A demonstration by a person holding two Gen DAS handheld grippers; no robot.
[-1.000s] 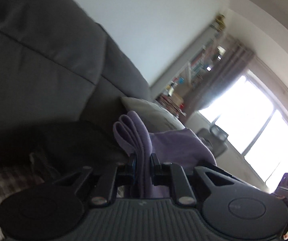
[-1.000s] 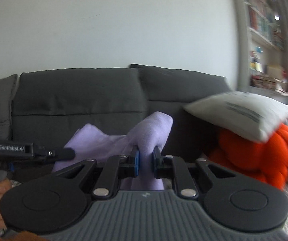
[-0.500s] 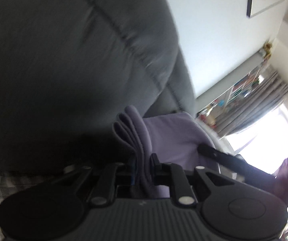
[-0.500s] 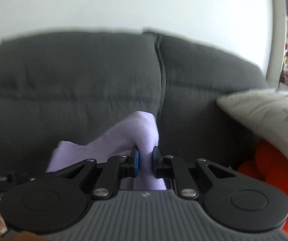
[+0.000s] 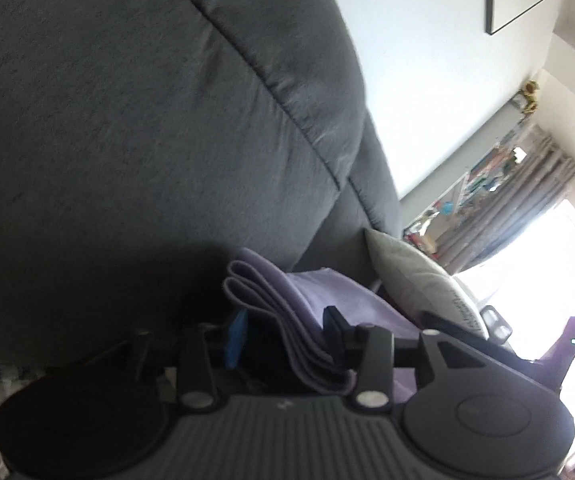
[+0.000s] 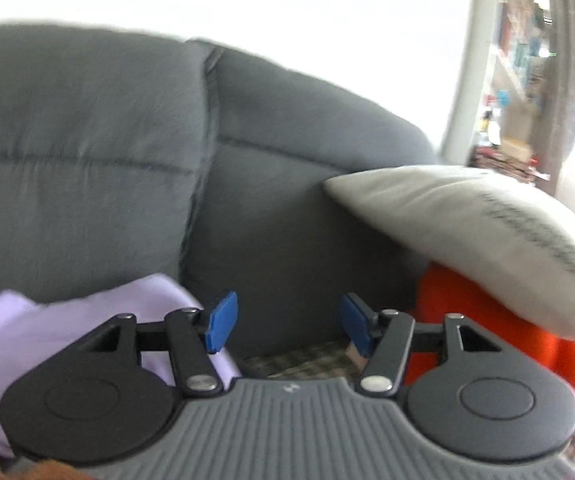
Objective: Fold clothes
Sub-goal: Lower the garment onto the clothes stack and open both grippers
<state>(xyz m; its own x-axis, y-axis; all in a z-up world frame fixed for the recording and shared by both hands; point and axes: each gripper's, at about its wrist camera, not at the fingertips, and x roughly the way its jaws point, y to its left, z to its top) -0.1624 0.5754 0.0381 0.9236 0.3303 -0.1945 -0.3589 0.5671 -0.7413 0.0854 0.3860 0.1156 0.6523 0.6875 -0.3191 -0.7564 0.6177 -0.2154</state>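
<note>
Both grippers have released the lilac garment [image 5: 307,292]. The right gripper [image 6: 283,322] now has its jaws spread and empty. The left gripper [image 5: 283,334] has its jaws parted, with the stacked folds loose between them. The garment lies on the sofa [image 6: 87,140] seat against the backrest, left of the grey pillow [image 6: 467,232]. In my judgement this fold is set down.

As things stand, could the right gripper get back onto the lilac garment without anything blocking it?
Probably yes. The right gripper is open, with the lilac garment just beside its left finger and only grey sofa ahead. The white pillow lies off to the other side.
</note>
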